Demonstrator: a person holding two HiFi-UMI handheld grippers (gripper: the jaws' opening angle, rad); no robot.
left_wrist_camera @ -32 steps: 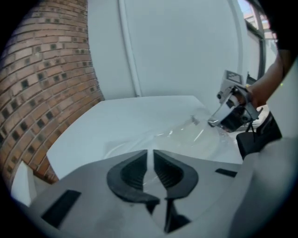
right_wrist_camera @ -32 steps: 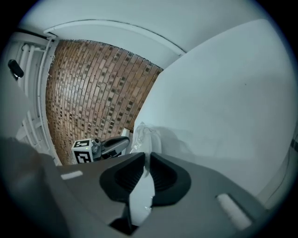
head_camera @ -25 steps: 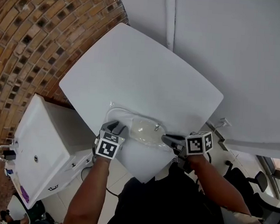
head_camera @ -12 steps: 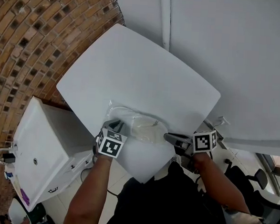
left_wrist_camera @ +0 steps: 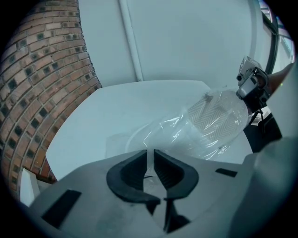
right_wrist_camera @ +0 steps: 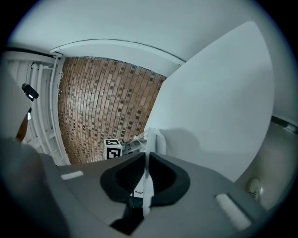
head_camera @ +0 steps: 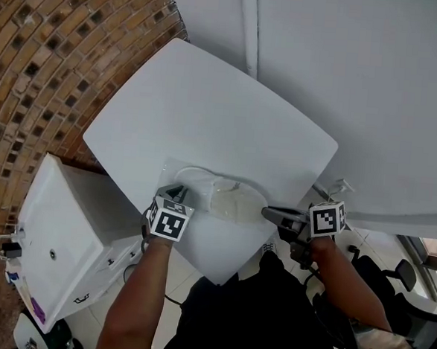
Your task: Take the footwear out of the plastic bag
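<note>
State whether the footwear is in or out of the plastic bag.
Inside: the footwear shows through the clear plastic bag around it.

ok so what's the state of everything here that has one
plastic bag: pulled out between the two grippers, not emptied
slipper: inside the bag, sole showing
left hand-held gripper: jaws closing on the bag's edge
right hand-held gripper: shut on the bag's other end

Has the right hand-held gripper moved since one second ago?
Yes. The right hand-held gripper, shut on the plastic bag, has shifted rightward, closer to the white table's edge.
</note>
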